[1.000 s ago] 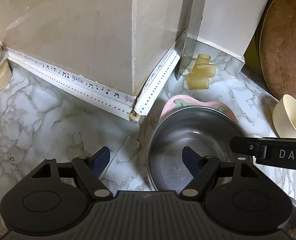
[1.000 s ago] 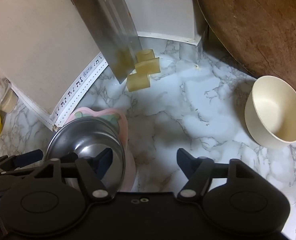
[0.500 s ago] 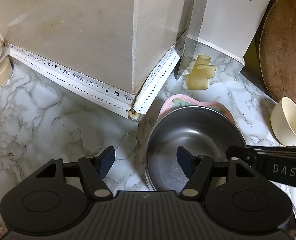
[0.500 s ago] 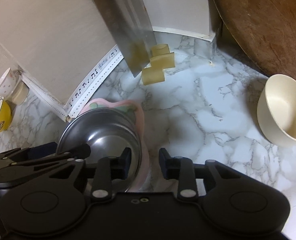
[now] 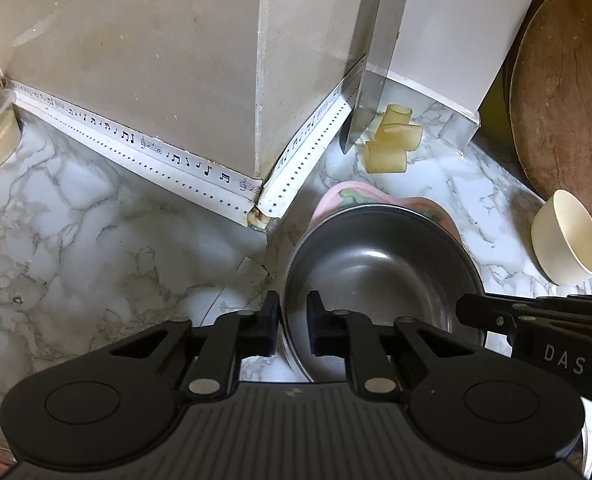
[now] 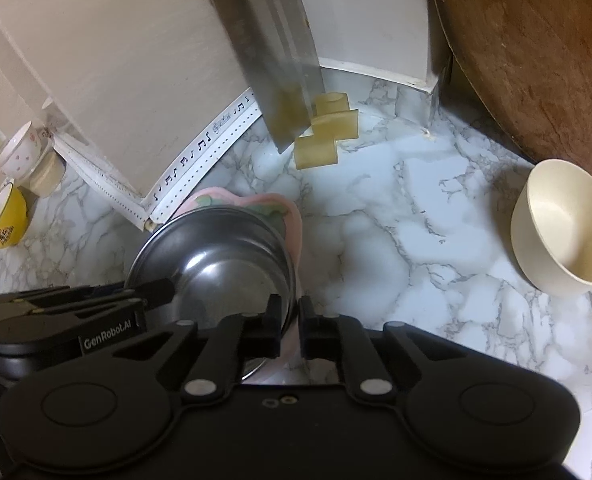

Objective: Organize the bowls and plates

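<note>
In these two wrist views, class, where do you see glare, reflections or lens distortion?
Left wrist view: a bright highlight glints inside the steel bowl, and the wall trim bows from the fisheye lens. Right wrist view: the cleaver blade mirrors the yellow blocks, the steel bowl shows white glare, and the frame corners darken.

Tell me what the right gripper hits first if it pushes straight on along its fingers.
Nothing new: the right gripper is already shut on the rim of the round stainless steel bowl. Straight on lies the pink scalloped plate beneath, then probably the marble-patterned countertop.
</note>
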### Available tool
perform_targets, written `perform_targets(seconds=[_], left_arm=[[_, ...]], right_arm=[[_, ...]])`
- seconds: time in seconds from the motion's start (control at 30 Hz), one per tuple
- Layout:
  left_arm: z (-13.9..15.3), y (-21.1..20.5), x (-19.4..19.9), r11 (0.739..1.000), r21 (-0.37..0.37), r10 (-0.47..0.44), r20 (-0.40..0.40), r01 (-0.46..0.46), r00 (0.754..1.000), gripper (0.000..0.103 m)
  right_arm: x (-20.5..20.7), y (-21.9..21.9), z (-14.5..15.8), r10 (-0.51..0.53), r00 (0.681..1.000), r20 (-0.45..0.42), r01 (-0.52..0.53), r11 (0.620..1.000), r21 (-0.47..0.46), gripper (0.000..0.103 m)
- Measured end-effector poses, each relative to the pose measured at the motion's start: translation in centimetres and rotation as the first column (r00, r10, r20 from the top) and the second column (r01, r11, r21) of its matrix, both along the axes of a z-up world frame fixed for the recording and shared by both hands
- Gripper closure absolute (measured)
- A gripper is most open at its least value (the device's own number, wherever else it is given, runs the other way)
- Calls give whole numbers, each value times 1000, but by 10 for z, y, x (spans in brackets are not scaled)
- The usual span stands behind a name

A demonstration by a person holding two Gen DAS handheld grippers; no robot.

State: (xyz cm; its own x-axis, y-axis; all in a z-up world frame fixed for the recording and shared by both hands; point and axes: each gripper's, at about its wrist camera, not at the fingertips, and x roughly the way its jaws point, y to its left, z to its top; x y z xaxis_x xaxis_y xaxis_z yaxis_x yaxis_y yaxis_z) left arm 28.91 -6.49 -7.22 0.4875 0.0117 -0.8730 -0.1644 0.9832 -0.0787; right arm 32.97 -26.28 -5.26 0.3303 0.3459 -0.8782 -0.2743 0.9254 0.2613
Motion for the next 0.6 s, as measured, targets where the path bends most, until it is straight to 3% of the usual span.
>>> perform_targets(seconds=[0.6], left_arm=[[22, -6, -12, 999, -28, -22, 40, 24, 999, 96]], right_arm=[[-9, -11, 17, -60, 997, 42, 61, 998, -14, 96]])
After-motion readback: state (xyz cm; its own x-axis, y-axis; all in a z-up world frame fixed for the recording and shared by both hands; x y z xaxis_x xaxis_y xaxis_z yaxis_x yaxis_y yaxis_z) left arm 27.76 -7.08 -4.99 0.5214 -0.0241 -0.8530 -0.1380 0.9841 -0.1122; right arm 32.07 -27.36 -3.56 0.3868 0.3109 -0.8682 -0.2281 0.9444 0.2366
